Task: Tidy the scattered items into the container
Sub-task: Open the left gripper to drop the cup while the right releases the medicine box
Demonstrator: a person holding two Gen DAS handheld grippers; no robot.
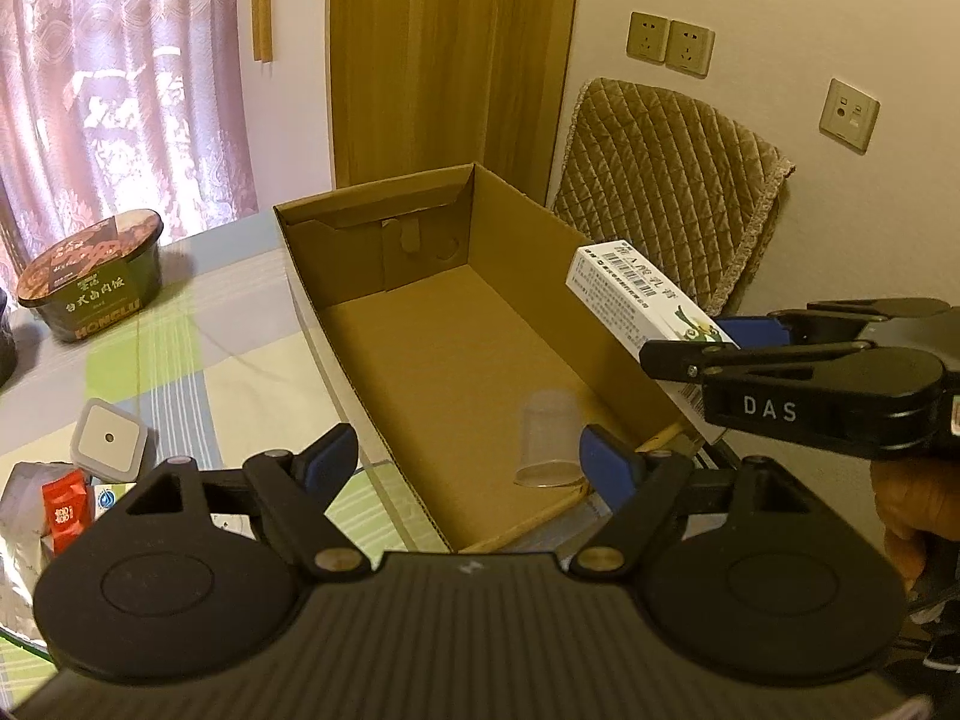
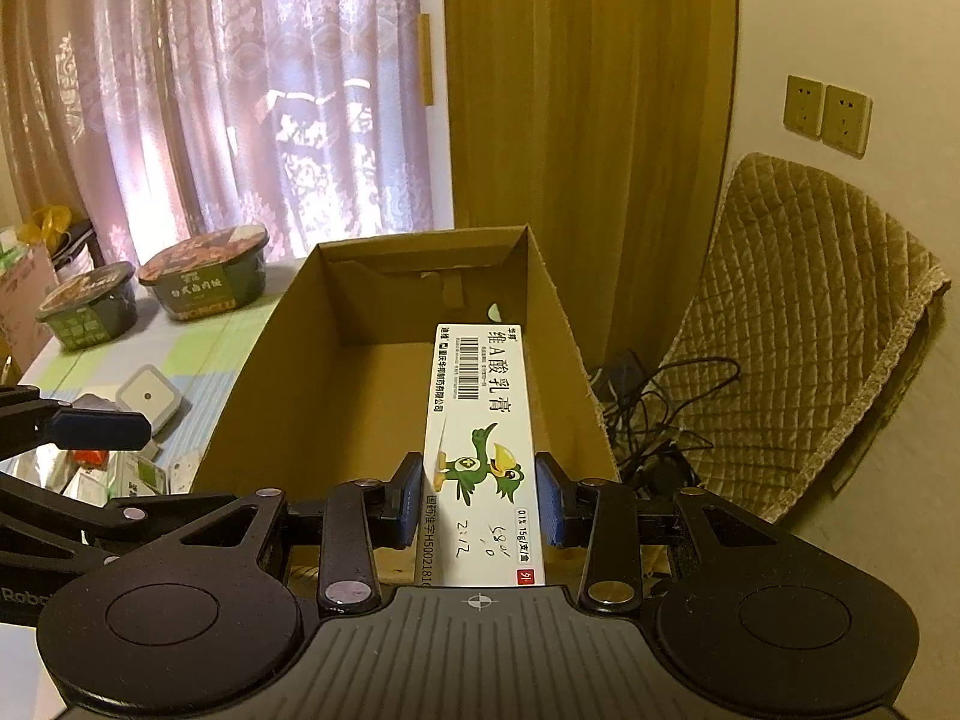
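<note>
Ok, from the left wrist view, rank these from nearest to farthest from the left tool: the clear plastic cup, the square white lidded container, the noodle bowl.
1. Clear plastic cup: in the cardboard box, just beside the left tool's right fingertip.
2. Square white lidded container: on the table, off to the left.
3. Noodle bowl: far left, back by the curtain.

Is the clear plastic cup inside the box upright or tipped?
Tipped: the clear cup lies on its side on the cardboard box floor.
</note>
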